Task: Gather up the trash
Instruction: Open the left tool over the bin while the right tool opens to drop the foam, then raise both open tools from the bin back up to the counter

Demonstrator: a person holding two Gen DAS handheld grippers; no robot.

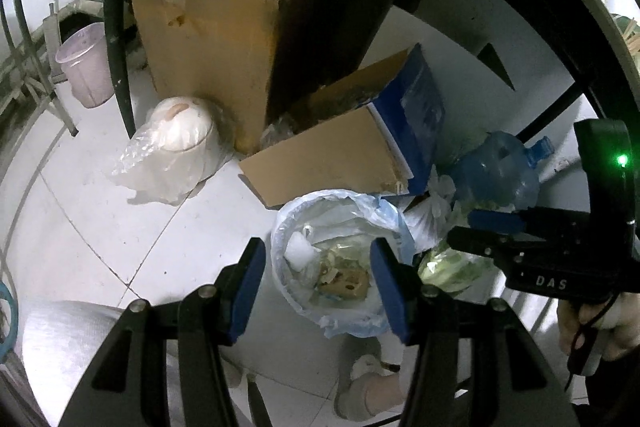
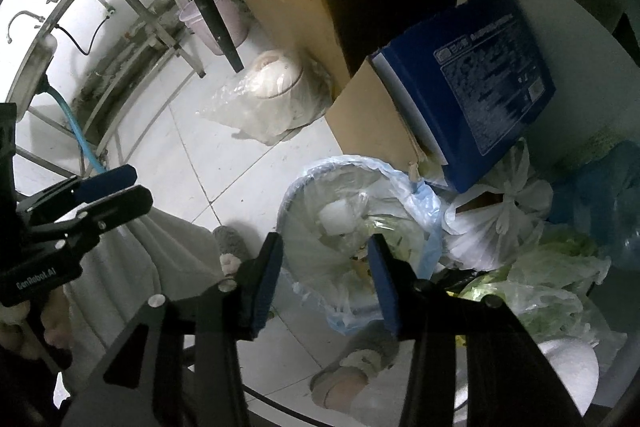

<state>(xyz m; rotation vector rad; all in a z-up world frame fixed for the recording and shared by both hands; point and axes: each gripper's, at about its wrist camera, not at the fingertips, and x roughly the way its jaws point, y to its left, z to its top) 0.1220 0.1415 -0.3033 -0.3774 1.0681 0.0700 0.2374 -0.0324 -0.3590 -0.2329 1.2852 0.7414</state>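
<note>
Floor tiles (image 1: 100, 227), white, span the left of both views. Far left in left-wrist view: pale pink bucket (image 1: 86, 63). Next, a bagged white pot (image 1: 176, 143) lies against a tall cardboard box (image 1: 208, 55). Centre: trash bin (image 1: 280, 279) w/ pale blue liner (image 1: 384, 215), open-topped, holding food scraps & clear plastic; it stands just in front of a smaller cardboard box (image 1: 332, 167) w/ blue printed side. Left gripper (image 1: 318, 281) hangs above the bin, jaws about half open, nothing between pads. Right of bin: tied white bag (image 2: 496, 223), bagged greens (image 2: 532, 291), blue water jug (image 1: 500, 171). Right gripper (image 2: 324, 275), also over the bin, jaws part-open & empty. Person's slippered foot (image 2: 352, 367) rests on tiles beside the bin base.
</note>
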